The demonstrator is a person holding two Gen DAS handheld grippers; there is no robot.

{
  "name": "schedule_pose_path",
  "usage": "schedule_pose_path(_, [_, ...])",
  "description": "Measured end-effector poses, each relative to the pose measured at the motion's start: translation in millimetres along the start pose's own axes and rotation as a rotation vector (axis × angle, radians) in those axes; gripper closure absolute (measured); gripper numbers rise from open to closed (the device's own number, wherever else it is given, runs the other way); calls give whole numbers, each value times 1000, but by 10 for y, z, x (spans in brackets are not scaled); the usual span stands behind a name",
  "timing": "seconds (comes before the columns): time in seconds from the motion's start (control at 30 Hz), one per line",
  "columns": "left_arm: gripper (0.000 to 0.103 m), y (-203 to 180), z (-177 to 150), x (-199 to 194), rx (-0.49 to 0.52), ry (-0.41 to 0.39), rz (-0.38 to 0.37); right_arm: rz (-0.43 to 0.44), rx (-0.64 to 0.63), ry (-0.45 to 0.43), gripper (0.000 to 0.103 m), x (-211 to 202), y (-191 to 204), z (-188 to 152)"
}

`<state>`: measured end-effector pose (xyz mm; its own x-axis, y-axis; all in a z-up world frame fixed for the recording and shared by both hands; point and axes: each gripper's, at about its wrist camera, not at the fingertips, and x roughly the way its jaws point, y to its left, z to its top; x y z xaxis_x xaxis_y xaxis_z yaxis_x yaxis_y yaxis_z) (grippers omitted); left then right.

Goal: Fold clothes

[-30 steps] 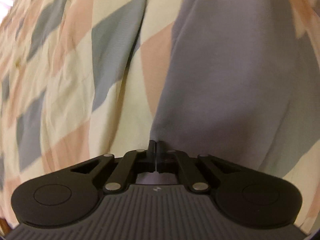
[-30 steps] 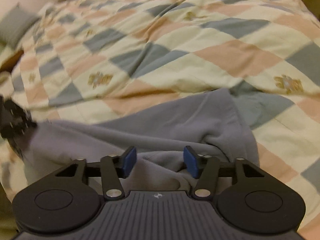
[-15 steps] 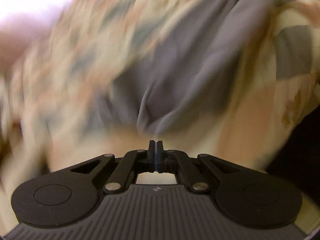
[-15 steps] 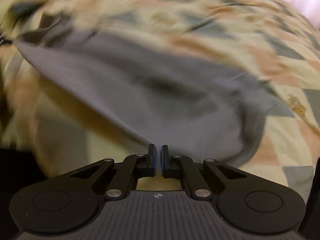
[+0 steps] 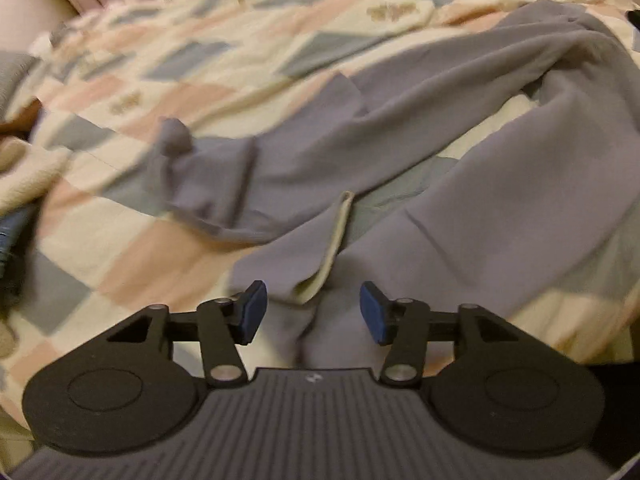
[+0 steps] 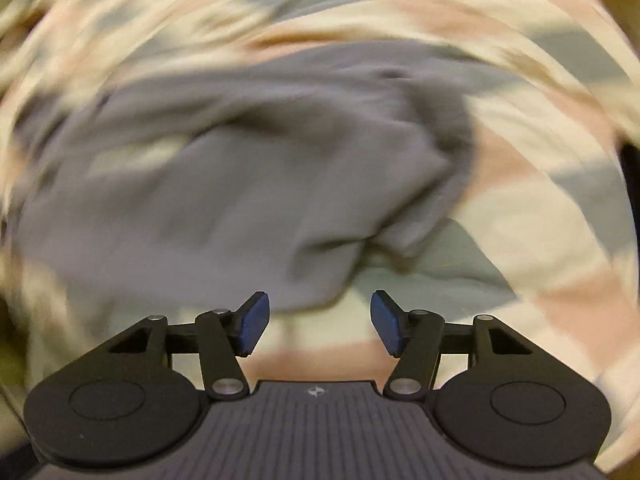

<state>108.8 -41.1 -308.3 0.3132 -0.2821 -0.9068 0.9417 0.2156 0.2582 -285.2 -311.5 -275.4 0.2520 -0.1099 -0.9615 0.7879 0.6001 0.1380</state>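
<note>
left tongs (image 5: 312,312): spread wide, blue pads (image 5: 253,312) apart, nothing gripped; grey cloth lying loose between and under them
right tongs (image 6: 320,322): spread wide, empty; blue pads (image 6: 386,322) clear of the cloth, over bare bedspread
grey fabric garment (image 5: 460,184): sprawled crumpled on the bed, running from 6 o'clock by the left tongs up to 1 o'clock in the left wrist view; two long parts with a strip of bedspread showing between them
garment edge: pale cream lining (image 5: 336,244) turned up at 6 o'clock, just ahead of the left tongs
garment end: bunched, small knot-like lump (image 5: 174,138) at 9 o'clock
garment, right wrist view (image 6: 224,184): fills centre, near hem just ahead of the left pad at 6 o'clock; heavy motion blur, folds not readable
patchwork bedspread, cream, pink and grey-blue diamonds (image 5: 168,64): under everything, rumpled
dark blue cloth (image 5: 10,232): at 9 o'clock edge, left wrist view, type unclear
</note>
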Motion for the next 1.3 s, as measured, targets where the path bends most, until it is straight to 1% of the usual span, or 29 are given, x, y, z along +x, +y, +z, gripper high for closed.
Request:
schedule_pose_path(0.07, [59,44,-26,310,-95,95,39,26,208,-11,46,39,-314,-11])
schedule_pose_path(0.13, [60,141,-188,395,-204,138,68,42,398,-31,46,73,-609,-142])
schedule_pose_path(0.2, [54,214,-331,393,-285,147,77,64,579,-53,46,116,-875,-314])
schedule_pose_path(0.27, [40,251,-435,386,-329,142,87,119,738,-81,46,227,-1025,-472])
schedule_pose_path(0.3, [38,264,-456,418,-343,139,88,145,816,-96,46,283,-1097,-549])
schedule_pose_path(0.33, [39,281,-441,475,-357,140,74,156,864,-113,46,365,-1104,-596])
schedule_pose_path(0.37, [42,298,-425,532,-371,140,61,167,911,-130,46,448,-1109,-640])
schedule_pose_path(0.4, [48,313,-410,587,-384,140,46,178,920,-143,46,532,-1078,-636])
schedule_pose_path(0.43, [67,320,-396,630,-391,138,26,154,895,-170,46,579,-1030,-584])
schedule_pose_path(0.47, [81,330,-376,660,-394,132,1,130,869,-198,48,624,-983,-530])
schedule_pose_path(0.5, [83,334,-354,669,-395,126,-8,117,833,-252,49,631,-943,-466])
schedule_pose_path(0.53, [89,340,-334,682,-389,118,-5,139,804,-302,50,625,-923,-409])
schedule_pose_path(0.6, [92,359,-353,636,-380,98,-10,190,757,-342,54,622,-908,-309])
schedule_pose_path(0.63, [92,373,-377,617,-380,94,-14,187,731,-347,54,636,-900,-270])
schedule_pose_path(0.67, [92,391,-400,606,-386,92,-20,173,718,-347,56,674,-907,-249])
schedule_pose_path(0.7, [92,403,-416,600,-392,91,-20,165,723,-335,66,737,-933,-243])
schedule_pose_path(0.73, [92,405,-441,585,-398,85,-18,173,743,-309,95,808,-978,-229])
schedule_pose_path(0.77, [95,407,-462,568,-403,79,-17,200,777,-290,96,846,-1035,-224])
schedule_pose_path(0.83, [96,429,-465,493,-415,58,-23,225,816,-357,96,672,-1106,-277])
schedule_pose_path(0.9, [96,463,-461,433,-419,42,-19,210,831,-382,87,456,-1159,-350])
schedule_pose_path(0.93, [95,464,-464,394,-414,38,-11,212,848,-390,69,390,-1179,-396])
schedule_pose_path(0.97, [95,468,-472,370,-412,34,-11,221,869,-405,47,340,-1203,-431])
schedule_pose_path(1.0, [94,470,-481,359,-416,31,-10,227,887,-420,40,306,-1207,-473])
schedule_pose_path(1.07, [92,472,-511,370,-436,32,-18,246,891,-414,40,363,-1184,-496])
schedule_pose_path(1.13, [91,472,-550,416,-471,38,-22,258,885,-381,42,561,-1148,-456])
schedule_pose_path(1.2, [91,472,-588,452,-499,41,-33,300,880,-349,66,775,-1118,-391])
schedule_pose_path(1.23, [93,478,-602,461,-508,39,-37,320,868,-335,94,841,-1089,-366])
schedule_pose_path(1.27, [95,500,-601,446,-514,30,-41,317,845,-317,96,881,-1065,-304])
schedule_pose_path(1.3, [96,522,-601,432,-519,22,-45,298,813,-324,96,809,-1069,-239])
